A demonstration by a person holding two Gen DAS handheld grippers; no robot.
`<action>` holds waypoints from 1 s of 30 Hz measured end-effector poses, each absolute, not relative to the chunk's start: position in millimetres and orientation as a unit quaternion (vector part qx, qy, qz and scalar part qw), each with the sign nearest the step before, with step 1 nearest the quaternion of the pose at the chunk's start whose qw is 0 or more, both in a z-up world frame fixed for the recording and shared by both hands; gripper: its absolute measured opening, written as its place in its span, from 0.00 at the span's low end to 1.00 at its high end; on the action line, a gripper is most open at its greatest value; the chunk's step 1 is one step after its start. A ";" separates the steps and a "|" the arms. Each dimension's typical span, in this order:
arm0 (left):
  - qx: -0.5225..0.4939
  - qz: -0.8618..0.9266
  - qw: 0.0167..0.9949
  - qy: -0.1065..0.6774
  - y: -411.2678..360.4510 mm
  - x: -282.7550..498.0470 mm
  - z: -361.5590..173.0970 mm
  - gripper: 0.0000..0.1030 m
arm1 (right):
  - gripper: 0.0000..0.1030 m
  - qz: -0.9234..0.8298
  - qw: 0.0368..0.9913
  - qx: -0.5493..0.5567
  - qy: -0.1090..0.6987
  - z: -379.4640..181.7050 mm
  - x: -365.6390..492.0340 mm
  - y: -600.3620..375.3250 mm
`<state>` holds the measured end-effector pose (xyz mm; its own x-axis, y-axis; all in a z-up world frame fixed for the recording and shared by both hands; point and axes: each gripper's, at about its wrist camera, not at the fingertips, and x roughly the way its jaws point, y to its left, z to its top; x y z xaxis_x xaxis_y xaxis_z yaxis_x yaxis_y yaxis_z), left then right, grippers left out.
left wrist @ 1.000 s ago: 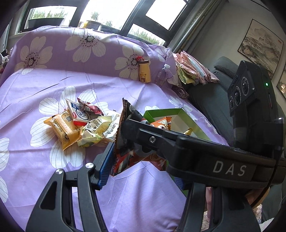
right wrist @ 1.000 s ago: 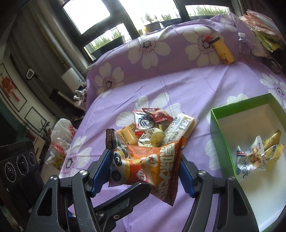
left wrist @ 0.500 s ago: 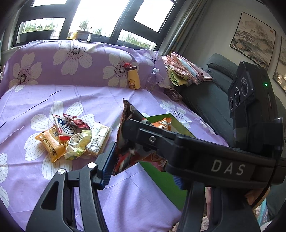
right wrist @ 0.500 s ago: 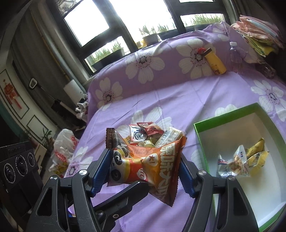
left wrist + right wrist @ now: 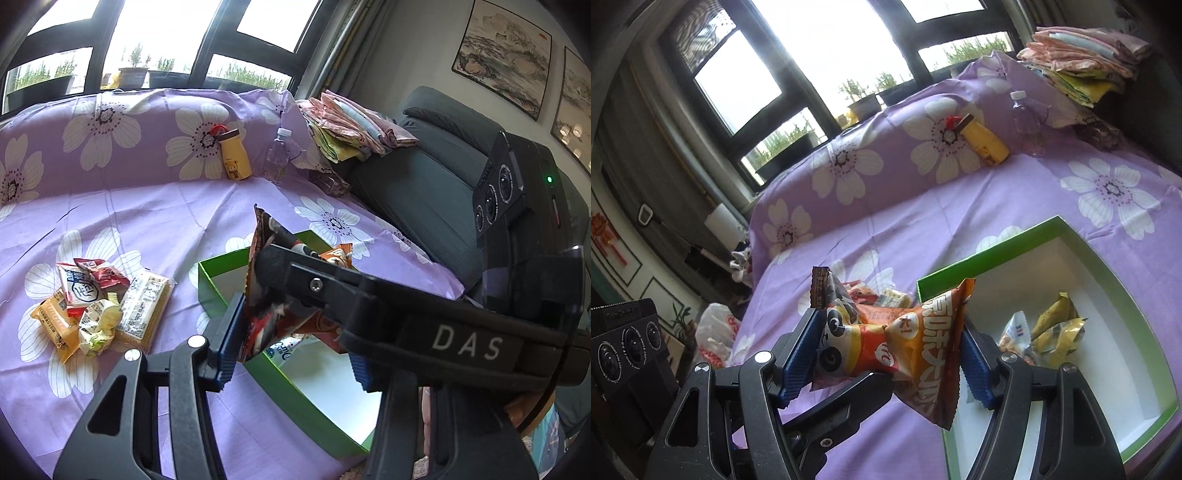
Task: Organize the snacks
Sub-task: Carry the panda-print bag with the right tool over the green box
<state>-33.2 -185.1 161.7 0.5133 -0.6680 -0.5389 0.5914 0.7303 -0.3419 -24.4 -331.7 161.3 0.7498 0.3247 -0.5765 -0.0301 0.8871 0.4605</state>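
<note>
Both grippers pinch one orange and black snack bag (image 5: 886,336), which also shows in the left wrist view (image 5: 273,295). My right gripper (image 5: 886,354) is shut on its middle. My left gripper (image 5: 291,336) is shut on the same bag, crossing under the right one. The bag hangs over the left edge of the green box (image 5: 1115,280) with a white inside, which holds three small packets (image 5: 1049,332). A heap of several snack packets (image 5: 99,306) lies on the purple flowered sheet, left of the box (image 5: 295,395).
A yellow bottle (image 5: 234,160) and a clear water bottle (image 5: 277,158) lean at the back of the sheet. Folded cloths (image 5: 351,125) lie on a dark sofa (image 5: 424,184) at the right. A white plastic bag (image 5: 714,332) sits off the sheet's left side.
Both grippers have carried the bag to the right, from above the heap to over the box's left edge. The heap has slid left in the left wrist view.
</note>
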 end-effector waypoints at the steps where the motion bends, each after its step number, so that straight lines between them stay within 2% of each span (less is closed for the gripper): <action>1: -0.054 -0.365 0.866 0.337 -189.8 -32.2 161.1 0.48 | 0.71 0.095 0.909 0.221 0.341 160.3 -24.3 -336.2; 30: -0.039 -0.386 0.826 0.410 -259.6 -8.9 124.6 0.48 | 0.71 0.016 0.873 0.296 0.387 119.1 -11.0 -406.7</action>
<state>-8.9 -259.6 124.6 0.3671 -0.6689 -0.6464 0.6052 0.6994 -0.3801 -11.0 -406.7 119.1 0.6996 0.2571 -0.6667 0.2014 0.8243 0.5292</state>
